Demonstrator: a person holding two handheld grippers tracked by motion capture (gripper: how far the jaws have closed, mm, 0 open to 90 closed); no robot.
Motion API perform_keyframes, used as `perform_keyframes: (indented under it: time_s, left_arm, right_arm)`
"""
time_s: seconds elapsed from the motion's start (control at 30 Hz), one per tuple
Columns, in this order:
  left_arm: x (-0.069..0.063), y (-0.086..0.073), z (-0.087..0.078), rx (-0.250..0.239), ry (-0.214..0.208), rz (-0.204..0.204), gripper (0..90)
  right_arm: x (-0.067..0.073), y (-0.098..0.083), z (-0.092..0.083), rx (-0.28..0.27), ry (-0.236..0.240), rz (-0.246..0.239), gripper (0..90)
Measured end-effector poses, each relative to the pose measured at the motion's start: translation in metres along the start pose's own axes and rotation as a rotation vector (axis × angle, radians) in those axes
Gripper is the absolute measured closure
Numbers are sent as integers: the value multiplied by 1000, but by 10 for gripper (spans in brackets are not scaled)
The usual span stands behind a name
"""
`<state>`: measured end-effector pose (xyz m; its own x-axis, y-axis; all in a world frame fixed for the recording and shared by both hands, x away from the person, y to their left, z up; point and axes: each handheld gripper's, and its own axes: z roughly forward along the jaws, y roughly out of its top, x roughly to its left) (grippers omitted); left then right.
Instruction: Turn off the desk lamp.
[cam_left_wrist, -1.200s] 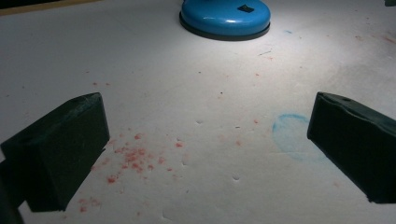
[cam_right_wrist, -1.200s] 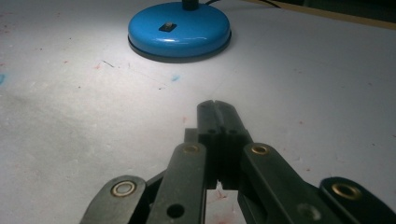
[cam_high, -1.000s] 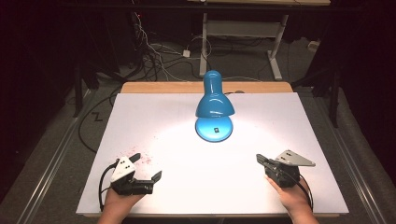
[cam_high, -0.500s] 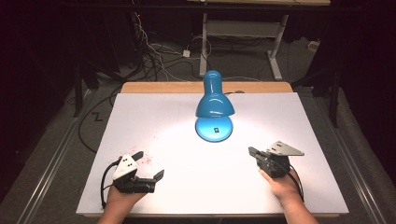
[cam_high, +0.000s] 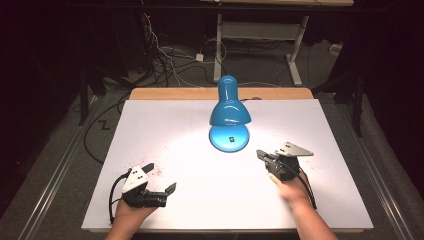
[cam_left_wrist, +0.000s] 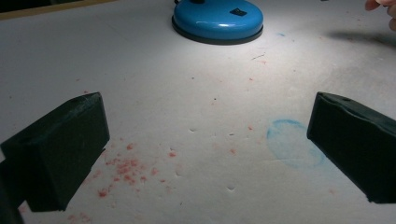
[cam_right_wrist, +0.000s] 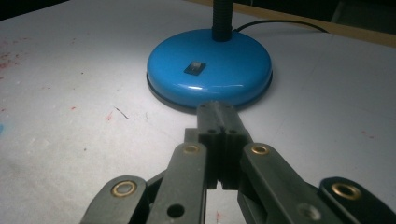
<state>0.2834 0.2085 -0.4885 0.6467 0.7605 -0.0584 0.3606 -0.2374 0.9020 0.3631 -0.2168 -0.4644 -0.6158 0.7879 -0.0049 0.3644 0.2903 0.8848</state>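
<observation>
You face a white tabletop (cam_high: 165, 125), speckled red near you, with a wooden edge (cam_high: 175, 93) at its far side. Around it the room is dark. Beyond, cables (cam_high: 165, 60) tangle on a grey floor (cam_high: 60, 165) beneath a white desk frame (cam_high: 260, 35).

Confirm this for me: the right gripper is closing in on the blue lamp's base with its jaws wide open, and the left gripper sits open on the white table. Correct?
Not quite. The right gripper has its jaws shut tight, pressed together with nothing between them, as the right gripper view shows. The rest holds: it points at the blue lamp's base, and the left gripper is open over the white table.
</observation>
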Motion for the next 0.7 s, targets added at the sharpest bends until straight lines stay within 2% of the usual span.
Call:
perform_keyframes:
  time_s: [0.3,0.43,0.7]
  left_arm:
    - [-2,0,0,-7,-7,4,0]
    - [-1,0,-1,-9,-11,3,0]
    - [0,0,-3,-13,-10,5,0]
  right_arm:
    - [2,6,19,-3,34,-14,900]
    - [3,9,27,1,46,-1,900]
    - [9,19,41,-6,56,-21,900]
